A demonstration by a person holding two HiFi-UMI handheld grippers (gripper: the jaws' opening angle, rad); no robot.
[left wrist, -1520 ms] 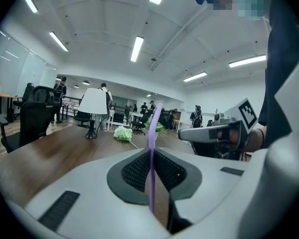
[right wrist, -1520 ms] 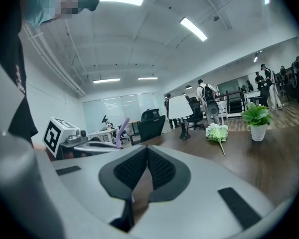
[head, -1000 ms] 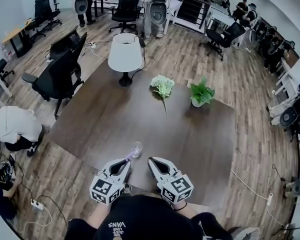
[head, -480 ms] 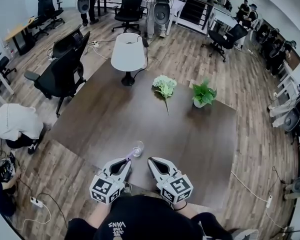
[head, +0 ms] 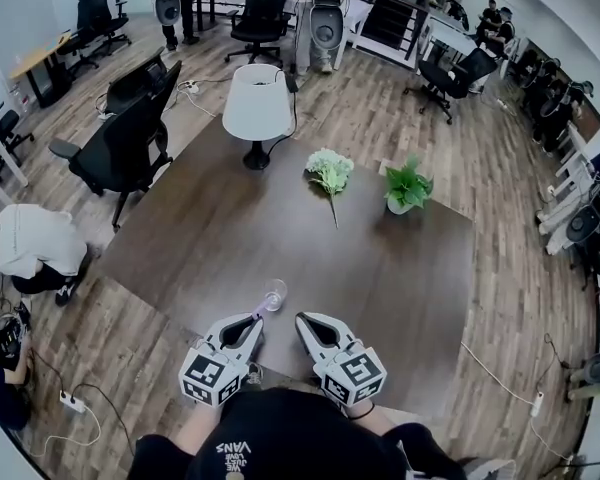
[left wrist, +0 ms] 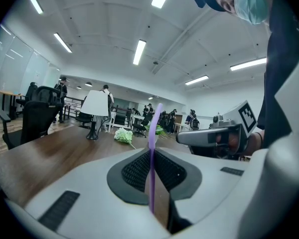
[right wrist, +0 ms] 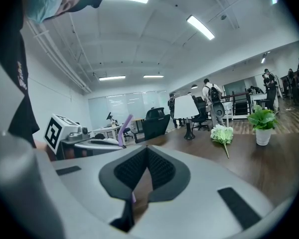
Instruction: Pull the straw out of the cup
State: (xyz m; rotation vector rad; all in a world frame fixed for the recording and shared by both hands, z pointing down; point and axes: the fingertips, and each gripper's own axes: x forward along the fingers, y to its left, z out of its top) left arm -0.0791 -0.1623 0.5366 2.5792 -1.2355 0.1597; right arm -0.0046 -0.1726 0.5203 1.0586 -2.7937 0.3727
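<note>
**Left tongs (head: 253, 320) clenched on the straw (left wrist: 152, 143) by the cup (head: 274, 293)**

A dark wooden worktop (head: 400, 278) fills the middle of the head view. A white-shaded lamp (head: 257, 103) stands at its 11 o'clock corner. Both tongs hover over the 6 o'clock edge, side by side and slightly apart. The left pair grasps a purple straw, which sticks up past the tips. The right tongs (head: 302, 320) are clenched too, tips meeting. A potted green plant (head: 406, 187) sits at 1 o'clock, and a bunch of pale flowers (head: 328, 171) lies at 12 o'clock. The clear cup stands at 6 o'clock, just beyond the left tongs. The straw's far end reaches its near rim; whether it is inside I cannot tell.
</note>
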